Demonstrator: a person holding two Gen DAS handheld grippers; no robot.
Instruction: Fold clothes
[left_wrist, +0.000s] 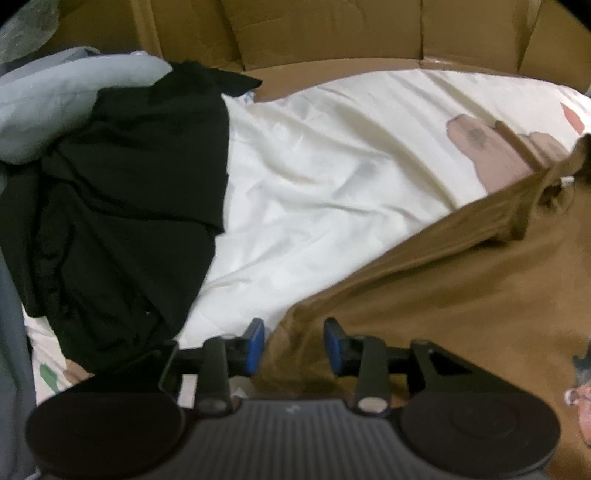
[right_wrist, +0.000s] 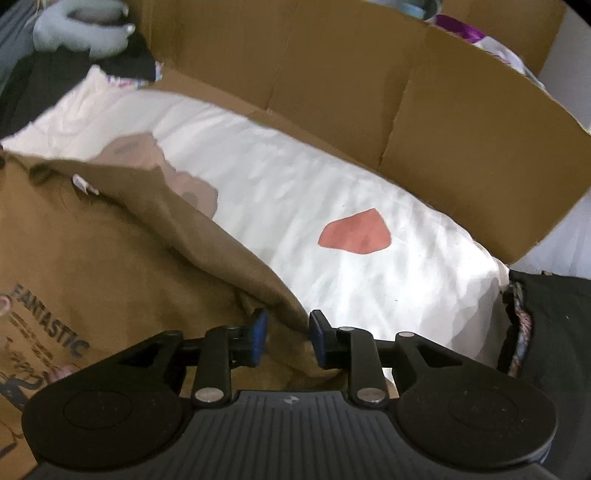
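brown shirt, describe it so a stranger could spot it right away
On the white bedsheet fenced by cardboard walls, look nearest the camera. The brown shirt lies spread there, unlike the black clothes piled aside, and alone carries printed lettering reading FANTASTIC.

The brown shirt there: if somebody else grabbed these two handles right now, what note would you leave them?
Left gripper: jaws open, straddling the brown shirt's edge, not clamped.
Right gripper: the same, open around the shirt's opposite edge.
The shirt lies print up on the white sheet, still unfolded and rumpled.
A black garment and a pale blue one wait in a heap to the left.
Cardboard wall behind.
Done: nothing folded yet.
Left: probably close both on the edges, fold the shirt, then the heap.
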